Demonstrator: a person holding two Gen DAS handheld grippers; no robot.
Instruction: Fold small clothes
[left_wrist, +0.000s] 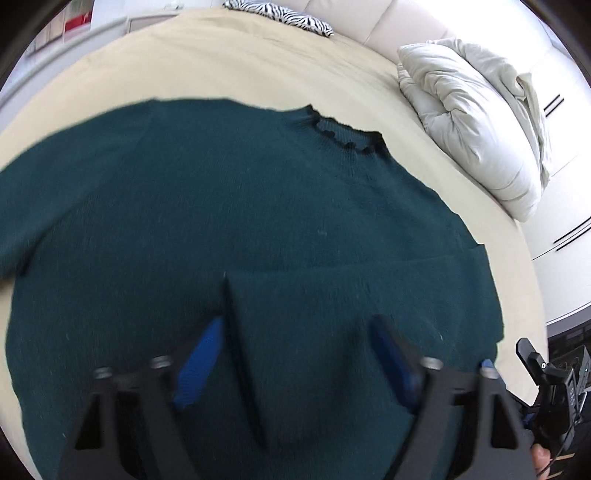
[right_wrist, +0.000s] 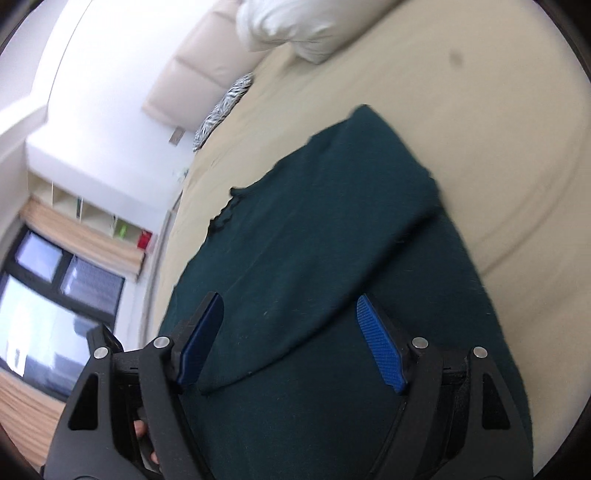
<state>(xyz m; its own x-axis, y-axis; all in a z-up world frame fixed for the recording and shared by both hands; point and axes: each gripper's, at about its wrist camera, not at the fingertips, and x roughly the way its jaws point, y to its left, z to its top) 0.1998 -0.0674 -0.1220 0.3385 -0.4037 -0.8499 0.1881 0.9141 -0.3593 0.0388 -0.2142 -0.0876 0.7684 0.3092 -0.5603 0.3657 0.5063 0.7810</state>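
Note:
A dark green knit sweater (left_wrist: 221, 206) lies flat on a beige bed, its ruffled collar (left_wrist: 343, 133) at the far side. One sleeve (left_wrist: 332, 295) is folded across the body. My left gripper (left_wrist: 295, 332) is open just above the sweater, its blue pads (left_wrist: 201, 365) on either side of the folded sleeve's end. In the right wrist view the sweater (right_wrist: 332, 240) fills the middle, with the folded sleeve (right_wrist: 314, 295) running diagonally. My right gripper (right_wrist: 290, 314) is open and empty over that sleeve. The right gripper's body also shows in the left wrist view (left_wrist: 554, 391).
The beige bed sheet (left_wrist: 258, 62) lies under the sweater. A white rumpled pillow (left_wrist: 476, 129) sits at the right by a padded headboard (left_wrist: 369, 14). A zebra-print cushion (left_wrist: 280, 14) lies at the far edge. A window (right_wrist: 55, 295) and shelves (right_wrist: 92, 218) stand to the left.

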